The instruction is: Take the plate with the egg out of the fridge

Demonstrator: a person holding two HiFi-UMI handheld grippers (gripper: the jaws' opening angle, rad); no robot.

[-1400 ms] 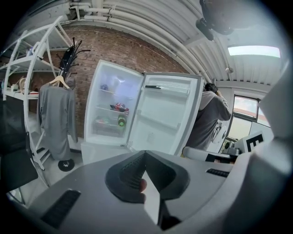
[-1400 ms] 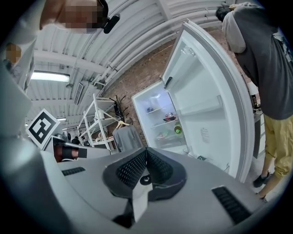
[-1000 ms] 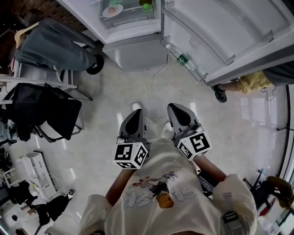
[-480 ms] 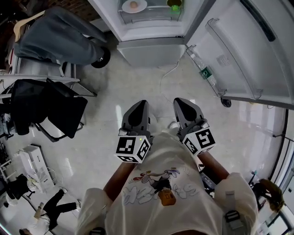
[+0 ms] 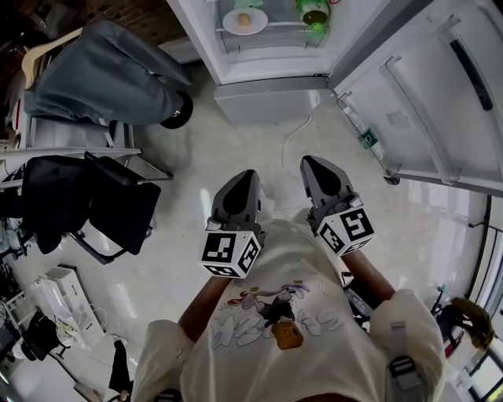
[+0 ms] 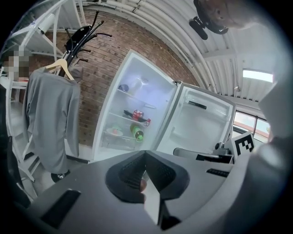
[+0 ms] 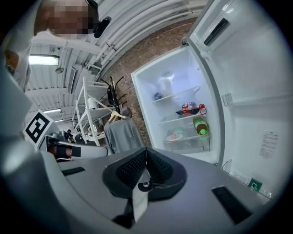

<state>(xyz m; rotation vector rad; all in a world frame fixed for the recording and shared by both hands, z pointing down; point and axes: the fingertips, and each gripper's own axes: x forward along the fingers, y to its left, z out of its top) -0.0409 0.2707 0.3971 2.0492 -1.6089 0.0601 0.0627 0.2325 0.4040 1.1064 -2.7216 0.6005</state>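
Observation:
The fridge [image 5: 271, 55] stands open ahead of me. On a low shelf inside it rests a white plate [image 5: 244, 20] with a brownish egg on it, and a green bottle [image 5: 315, 14] lies to its right. The left gripper view shows the plate [image 6: 114, 132] small and far off, as does the right gripper view, plate [image 7: 174, 135]. Both grippers hang in front of my chest, well short of the fridge. My left gripper [image 5: 245, 179] is shut with nothing in it. My right gripper [image 5: 315, 165] is likewise shut and holds nothing.
The fridge door [image 5: 428, 94] swings out to the right, a small bottle [image 5: 366, 139] in its lower rack. A grey garment on a hanger [image 5: 102, 71] and a black chair [image 5: 86, 200] stand left. A cable [image 5: 295, 133] trails on the pale floor.
The fridge has shifted right and come further into view, showing the plate and green bottle more fully. A person's legs at the right have left the view. Both grippers stay shut, side by side.

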